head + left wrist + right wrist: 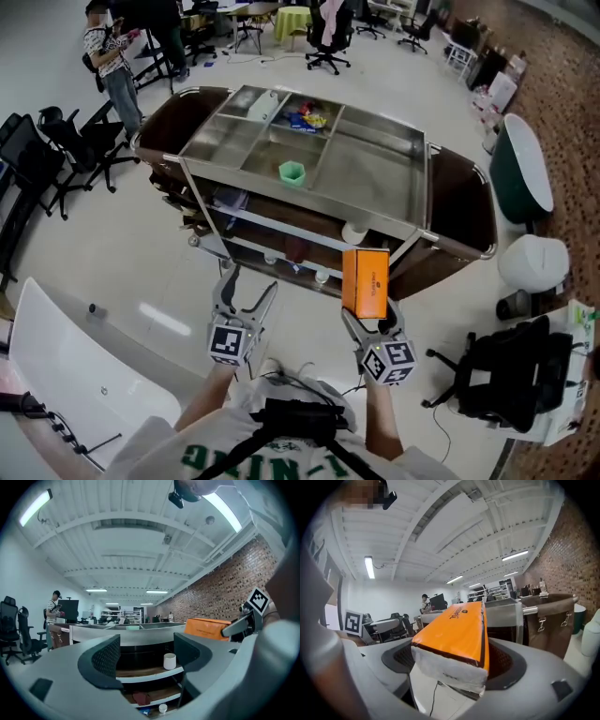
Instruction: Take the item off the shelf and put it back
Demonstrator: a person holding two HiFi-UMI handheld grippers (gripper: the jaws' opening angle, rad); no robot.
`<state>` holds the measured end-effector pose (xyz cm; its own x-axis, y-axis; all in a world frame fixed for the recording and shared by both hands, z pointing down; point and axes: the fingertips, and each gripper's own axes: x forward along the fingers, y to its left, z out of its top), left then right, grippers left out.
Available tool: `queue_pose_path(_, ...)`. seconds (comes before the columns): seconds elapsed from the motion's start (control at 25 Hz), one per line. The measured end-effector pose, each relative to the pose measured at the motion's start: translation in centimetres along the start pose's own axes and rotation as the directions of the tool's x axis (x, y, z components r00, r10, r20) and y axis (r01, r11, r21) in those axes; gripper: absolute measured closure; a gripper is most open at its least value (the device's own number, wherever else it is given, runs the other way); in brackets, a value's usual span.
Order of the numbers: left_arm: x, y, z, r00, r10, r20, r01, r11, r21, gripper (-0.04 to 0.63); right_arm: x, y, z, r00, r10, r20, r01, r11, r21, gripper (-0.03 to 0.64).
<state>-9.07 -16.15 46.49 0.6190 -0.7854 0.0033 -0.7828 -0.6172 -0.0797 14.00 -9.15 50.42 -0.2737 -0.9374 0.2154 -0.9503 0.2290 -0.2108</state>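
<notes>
My right gripper [370, 317] is shut on an orange packet [365, 281] with white ends, held upright in front of the metal shelf cart [375, 178]. In the right gripper view the orange packet [457, 632] fills the space between the jaws. My left gripper [246, 295] stands open and empty to the left, jaws toward the cart's lower shelves. From the left gripper view its gripper [146, 656] frames a white cup [169, 661] on the middle shelf, and the orange packet [206, 626] shows at right.
A green cup [292, 172] and small items sit in the cart's top tray. Brown bags hang at both cart ends. A red thing [139, 697] lies on a lower shelf. Black office chairs [66, 150] stand left, a person [111, 56] far left, a black chair [511, 375] right.
</notes>
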Motion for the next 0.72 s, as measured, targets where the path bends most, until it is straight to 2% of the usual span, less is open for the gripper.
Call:
queue_pose_path(0.16, 0.6, -1.1, 1.4, 0.999, -0.014, 0.030, 0.014, 1.000, -0.010, 0.261, -3.3, -1.0, 3.4, 0.999, -0.003, 0.042, 0.002, 0.999, 0.039, 0.166)
queue_pose_path(0.24, 0.6, -1.5, 2.1, 0.998, -0.029, 0.046, 0.029, 1.000, 0.008, 0.261, -4.4, -1.1, 4.2, 0.999, -0.009, 0.045, 0.007, 1.000, 0.023, 0.166)
queue_pose_path(0.4, 0.4, -2.0, 3.9, 0.997, -0.039, 0.069, 0.038, 0.999, 0.016, 0.261, -5.9, -0.6, 5.0, 0.999, -0.021, 0.041, 0.023, 0.999, -0.049, 0.166)
queue_pose_path(0.56, 0.7, -2.6, 3.9, 0.998, -0.052, 0.038, 0.052, 0.999, -0.011, 0.261, -6.0, -0.1, 5.2, 0.998, -0.008, 0.057, 0.010, 1.000, -0.030, 0.166)
queue_pose_path(0.64, 0.7, -2.5, 3.7, 0.996, -0.064, 0.062, 0.064, 0.998, -0.004, 0.261, -5.8, 0.2, 5.1, 0.998, 0.003, 0.059, -0.001, 1.000, -0.022, 0.166)
queue_pose_path(0.72, 0.9, -2.7, 4.2, 0.995, -0.062, 0.081, 0.064, 0.998, -0.029, 0.261, -5.5, 0.4, 4.8, 0.998, 0.011, 0.055, -0.010, 1.000, -0.019, 0.166)
